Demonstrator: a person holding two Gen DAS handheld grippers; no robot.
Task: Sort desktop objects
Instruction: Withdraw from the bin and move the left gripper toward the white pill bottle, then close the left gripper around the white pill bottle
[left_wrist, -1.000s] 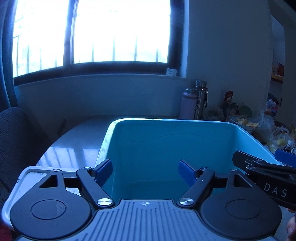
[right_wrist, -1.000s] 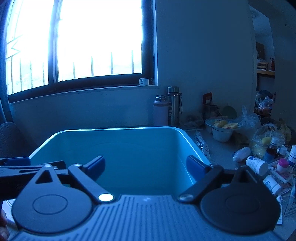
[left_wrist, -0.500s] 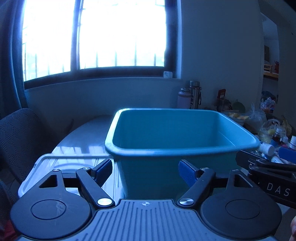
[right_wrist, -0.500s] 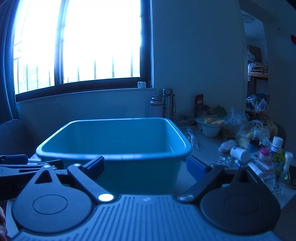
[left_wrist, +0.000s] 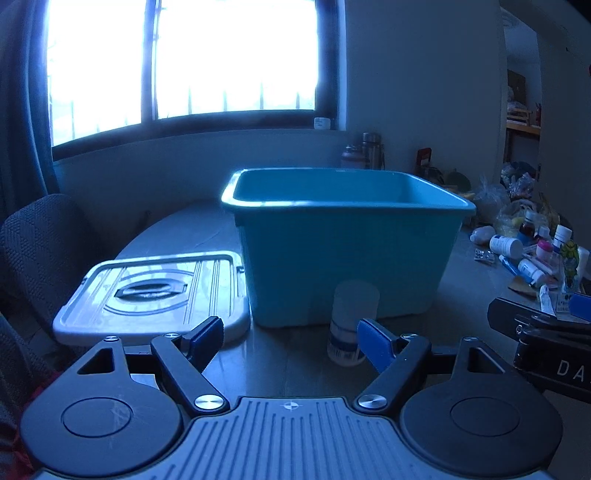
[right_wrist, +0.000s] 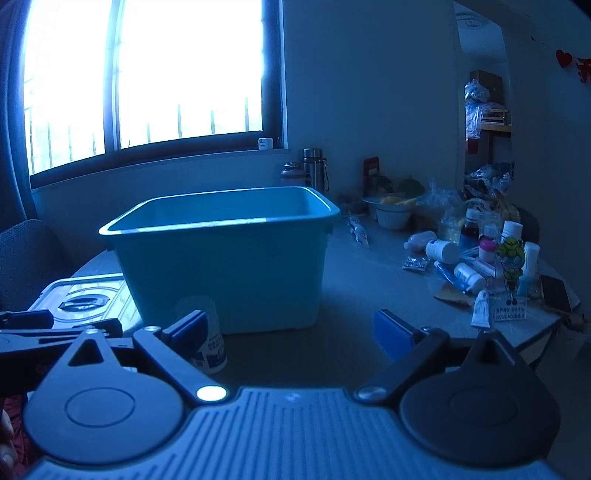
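Left tongs (left_wrist: 290, 341): jaws standing apart, nothing gripped. A small white bottle (left_wrist: 352, 321) stands upright on the bench (left_wrist: 280, 362) just beyond them, close by the right-hand blue pad (left_wrist: 373, 341); pads not pressing it.

Right tongs (right_wrist: 291, 334): jaws wide apart, empty, only bare bench between them. In the right wrist view the same white bottle shows partly behind the left-hand pad (right_wrist: 190, 328), off to the side of the gap. The two tools sit side by side; each appears at the edge of the other's view.

Next out: a blue tub (left_wrist: 347, 243), open-topped, stands upright on the bench just behind the bottle. Inside floor hidden from this low angle. Its grey lid (left_wrist: 155, 291) lies flat on the bench just left of the tub, handle recess up.

Right of the tub, well apart from it: a scatter of small bottles and tubes (right_wrist: 476, 258), some upright, some lying on their sides, with a foil pill strip (right_wrist: 415, 263) near them. Labels too small to read.

Further back: a white bowl (right_wrist: 393, 216) with something yellow in it, plastic bags, two flasks (right_wrist: 306, 170) against the wall.

Far left, a dark chair (left_wrist: 40, 247). Behind all, a bright window (left_wrist: 181, 59), blown out.
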